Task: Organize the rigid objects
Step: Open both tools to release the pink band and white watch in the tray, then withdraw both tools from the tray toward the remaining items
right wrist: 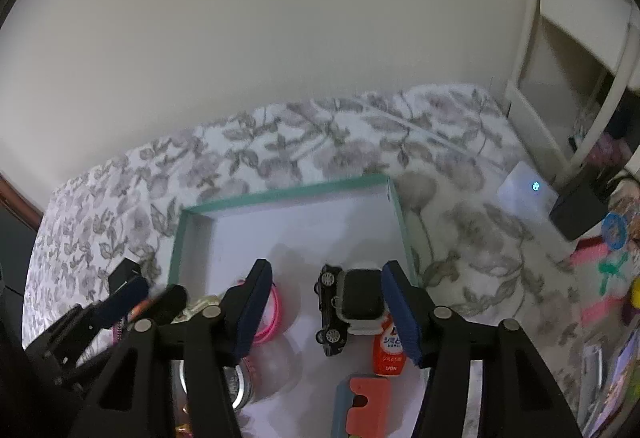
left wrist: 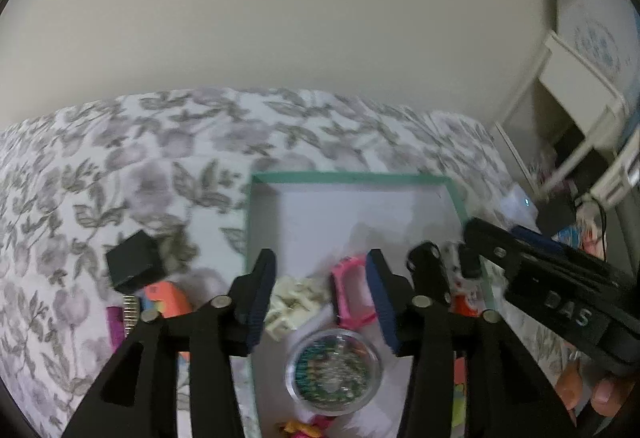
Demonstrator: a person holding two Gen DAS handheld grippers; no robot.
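Teal-rimmed tray (right wrist: 394, 205) on a floral bedspread (right wrist: 280, 141): shallow, white-floored, its far half bare and its near half already stocked. Contents by the right wall: black toy car (right wrist: 330, 308) lying on its side, grey smartwatch (right wrist: 362, 298) touching it, small orange bottle (right wrist: 390, 348) just nearer, red-and-teal block (right wrist: 366, 404) at the near edge. Contents toward the left wall: pink frame (left wrist: 352, 292), cream folded piece (left wrist: 290, 304), round clear case (left wrist: 334, 372). Still outside, off the tray's left wall on the bedspread: black cube (left wrist: 134, 264), orange item (left wrist: 168, 298), purple item (left wrist: 114, 322). Left gripper (left wrist: 320, 298): jaws partly apart, nothing clamped, hanging above the cream piece and pink frame. Right gripper (right wrist: 330, 308): jaws partly apart, empty, the car and smartwatch seen between the pads but not pressed. Hazards, as judged: the two grippers sit close over the same near half, so a sideways swing could knock one against the other; a low pass could drag a pad across the car or smartwatch and push them over the low wall; the soft bedspread could let the tray tilt under a press, sliding the round case; reaching left for the cube could catch the tray's left rim.
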